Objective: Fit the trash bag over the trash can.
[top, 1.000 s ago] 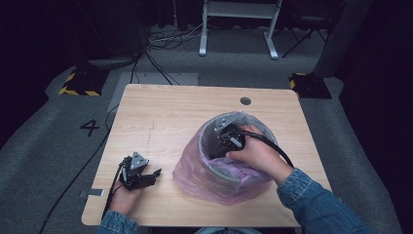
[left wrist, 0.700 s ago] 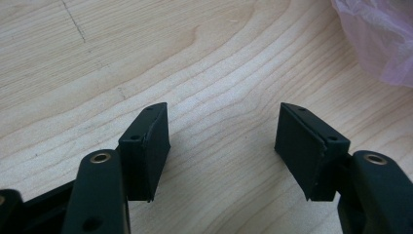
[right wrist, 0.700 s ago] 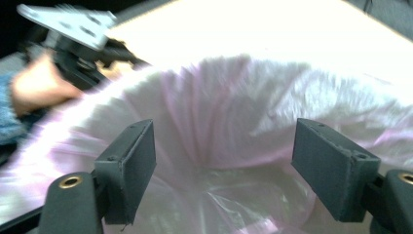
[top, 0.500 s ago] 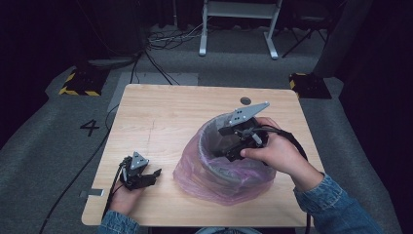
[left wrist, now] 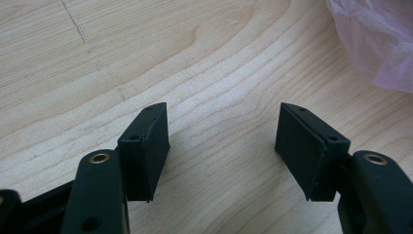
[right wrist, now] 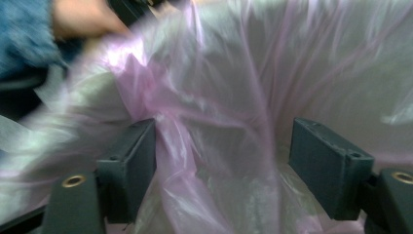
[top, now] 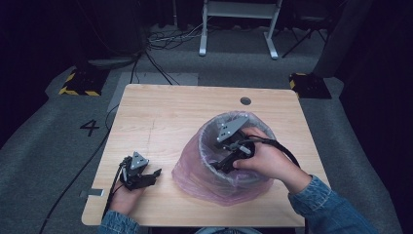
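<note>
Wooden table (top: pixel 160 112), pink-lined bin (top: pixel 221 170), right gripper (top: pixel 229 163) jaws apart inside.

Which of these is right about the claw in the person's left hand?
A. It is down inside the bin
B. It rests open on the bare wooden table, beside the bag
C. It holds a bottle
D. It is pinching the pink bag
B: the left claw sits on the table with nothing between its spread jaws, apart from the pink bag.
</note>
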Demonstrator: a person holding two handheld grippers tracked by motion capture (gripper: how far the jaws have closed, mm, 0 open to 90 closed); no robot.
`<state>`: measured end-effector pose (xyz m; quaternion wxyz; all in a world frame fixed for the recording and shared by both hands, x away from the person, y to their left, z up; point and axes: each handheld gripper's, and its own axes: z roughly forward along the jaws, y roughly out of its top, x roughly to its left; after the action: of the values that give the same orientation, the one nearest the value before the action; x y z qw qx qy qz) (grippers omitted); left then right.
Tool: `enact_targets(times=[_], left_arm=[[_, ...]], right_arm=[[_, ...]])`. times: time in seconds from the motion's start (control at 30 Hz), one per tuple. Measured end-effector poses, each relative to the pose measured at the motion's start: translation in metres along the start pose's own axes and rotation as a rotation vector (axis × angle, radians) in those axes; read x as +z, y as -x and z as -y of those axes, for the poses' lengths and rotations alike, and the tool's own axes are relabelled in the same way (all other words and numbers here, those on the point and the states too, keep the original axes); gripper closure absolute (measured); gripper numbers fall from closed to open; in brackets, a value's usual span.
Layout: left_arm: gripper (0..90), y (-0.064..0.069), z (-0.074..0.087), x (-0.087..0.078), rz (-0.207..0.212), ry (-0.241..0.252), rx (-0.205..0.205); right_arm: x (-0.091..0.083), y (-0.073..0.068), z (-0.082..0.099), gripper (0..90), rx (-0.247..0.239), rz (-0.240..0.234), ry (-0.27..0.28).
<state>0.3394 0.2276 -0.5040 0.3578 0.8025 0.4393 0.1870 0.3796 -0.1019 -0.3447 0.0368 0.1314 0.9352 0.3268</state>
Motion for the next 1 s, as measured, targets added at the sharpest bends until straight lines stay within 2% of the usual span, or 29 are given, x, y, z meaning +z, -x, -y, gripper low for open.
enact_targets(times=[0.13, 0.47, 0.57, 0.63, 0.67, 0.7, 0.77, 0.87, 1.0], left_arm=[[37.0, 0.0, 0.0, 0.0, 0.0, -0.001, 0.001], [37.0, 0.0, 0.0, 0.0, 0.0, -0.001, 0.001], [37.0, 0.0, 0.0, 0.0, 0.0, 0.0, 0.001], [37.0, 0.0, 0.0, 0.0, 0.0, 0.0, 0.001], [37.0, 0.0, 0.0, 0.0, 0.0, -0.001, 0.001], [37.0, 0.0, 0.0, 0.0, 0.0, 0.0, 0.001], [37.0, 0.0, 0.0, 0.0, 0.0, 0.0, 0.001], [37.0, 0.0, 0.0, 0.0, 0.0, 0.0, 0.001], [37.0, 0.0, 0.0, 0.0, 0.0, 0.0, 0.001]], right_arm=[[0.019, 0.004, 0.006, 22.5, 0.018, 0.018, -0.064], [0.049, 0.019, 0.014, 15.5, 0.123, 0.088, -0.145], [0.058, 0.023, 0.018, 15.5, 0.151, 0.09, -0.211], [0.064, 0.024, 0.022, 15.5, 0.191, 0.091, -0.247], [0.067, 0.025, 0.024, 15.5, 0.196, 0.065, -0.272], [0.068, 0.025, 0.024, 15.8, 0.198, 0.056, -0.274], [0.066, 0.025, 0.023, 19.2, 0.206, 0.056, -0.247], [0.052, 0.024, 0.016, 20.2, 0.235, 0.064, -0.16], [0.026, 0.023, 0.005, 20.2, 0.235, 0.07, -0.051]])
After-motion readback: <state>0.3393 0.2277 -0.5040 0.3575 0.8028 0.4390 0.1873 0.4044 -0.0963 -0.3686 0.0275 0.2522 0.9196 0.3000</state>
